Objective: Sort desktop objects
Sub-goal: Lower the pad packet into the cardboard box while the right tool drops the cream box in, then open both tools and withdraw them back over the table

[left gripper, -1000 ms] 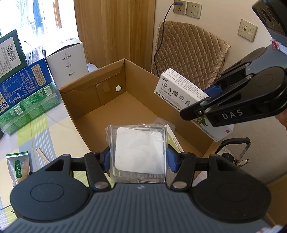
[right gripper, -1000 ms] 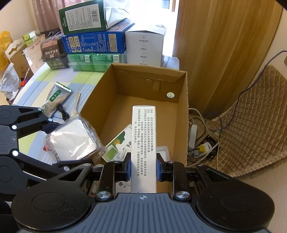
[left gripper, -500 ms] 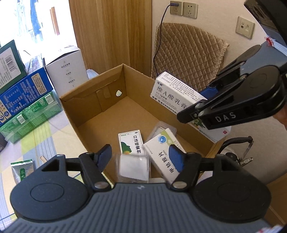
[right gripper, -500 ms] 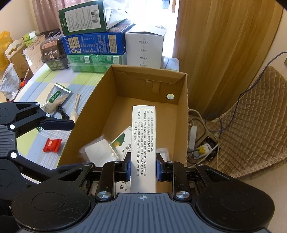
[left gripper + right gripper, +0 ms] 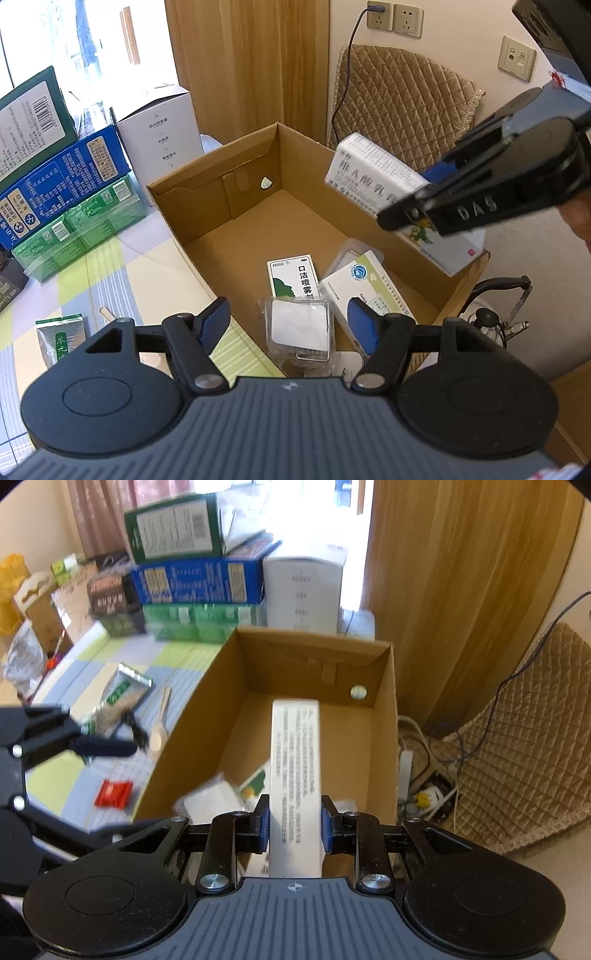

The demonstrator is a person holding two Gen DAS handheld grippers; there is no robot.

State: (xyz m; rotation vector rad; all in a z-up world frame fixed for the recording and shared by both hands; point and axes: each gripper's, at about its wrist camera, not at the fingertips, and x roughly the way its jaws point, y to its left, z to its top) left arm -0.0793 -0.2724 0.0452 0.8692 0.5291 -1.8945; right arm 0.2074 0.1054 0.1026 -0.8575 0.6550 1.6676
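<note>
Jaws clamp white box [image 5: 295, 775] sideways.

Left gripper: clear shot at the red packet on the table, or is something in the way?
Probably yes. The left gripper is open and empty, and the red packet lies in the open on the table, outside the cardboard box, with nothing on it.

Quilted tan chair cover [image 5: 410, 99] against the wall, wall sockets [image 5: 395, 18] above it, wooden curtain-coloured panel [image 5: 251, 74], power strip [image 5: 406, 771] on the floor beside cables.
</note>
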